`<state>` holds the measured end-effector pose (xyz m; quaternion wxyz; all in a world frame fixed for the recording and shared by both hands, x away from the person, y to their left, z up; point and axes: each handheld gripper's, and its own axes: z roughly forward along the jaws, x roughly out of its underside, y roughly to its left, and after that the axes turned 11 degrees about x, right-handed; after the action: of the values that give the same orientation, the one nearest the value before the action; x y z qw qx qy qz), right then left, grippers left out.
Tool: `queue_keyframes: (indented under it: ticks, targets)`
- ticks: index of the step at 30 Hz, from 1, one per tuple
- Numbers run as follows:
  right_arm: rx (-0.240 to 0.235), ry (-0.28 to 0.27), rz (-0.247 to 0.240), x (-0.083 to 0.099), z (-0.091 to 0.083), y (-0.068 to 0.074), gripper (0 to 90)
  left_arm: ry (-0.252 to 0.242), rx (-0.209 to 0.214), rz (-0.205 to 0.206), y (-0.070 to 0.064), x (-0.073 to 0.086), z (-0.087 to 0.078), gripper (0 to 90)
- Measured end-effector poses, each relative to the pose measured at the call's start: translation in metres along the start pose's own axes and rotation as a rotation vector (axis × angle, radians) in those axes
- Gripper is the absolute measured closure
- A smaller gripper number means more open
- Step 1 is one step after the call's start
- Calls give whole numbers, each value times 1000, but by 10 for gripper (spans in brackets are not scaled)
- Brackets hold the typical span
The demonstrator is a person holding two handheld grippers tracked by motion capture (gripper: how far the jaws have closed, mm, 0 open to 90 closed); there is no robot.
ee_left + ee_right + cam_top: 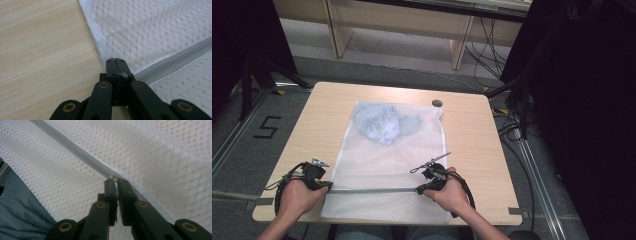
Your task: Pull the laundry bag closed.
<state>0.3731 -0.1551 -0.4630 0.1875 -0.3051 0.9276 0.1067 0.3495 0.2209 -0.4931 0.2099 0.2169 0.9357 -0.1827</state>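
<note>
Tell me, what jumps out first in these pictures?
A large white mesh laundry bag lies flat on the light wooden table, with a crumpled pale blue garment inside its far end. Near the table's front edge, a grey zipper runs across the bag, and the left gripper and right gripper pinch it at either end, jaws shut.

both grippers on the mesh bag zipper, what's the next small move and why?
Probably slide the right gripper along the zipper toward the left gripper. Its jaws look pinched on a small metal piece, likely the slider, at the zipper's right end, while the left one clamps the mesh bag at the zipper's left end, anchoring it. The blue garment already lies inside.
</note>
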Motion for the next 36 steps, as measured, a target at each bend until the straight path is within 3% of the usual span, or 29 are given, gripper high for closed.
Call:
queue_keyframes:
  ticks: [19, 21, 36]
  targets:
    - [6, 11, 11, 5, -2, -5, 869, -3, -10, 0, 0, 0, 0, 897]
    - [12, 27, 40, 6, -4, -5, 870, 1, -3, -1, 0, 0, 0, 897]
    - [-1, 16, 40, 7, -4, -9, 870, 0, -1, -1, 0, 0, 0, 897]
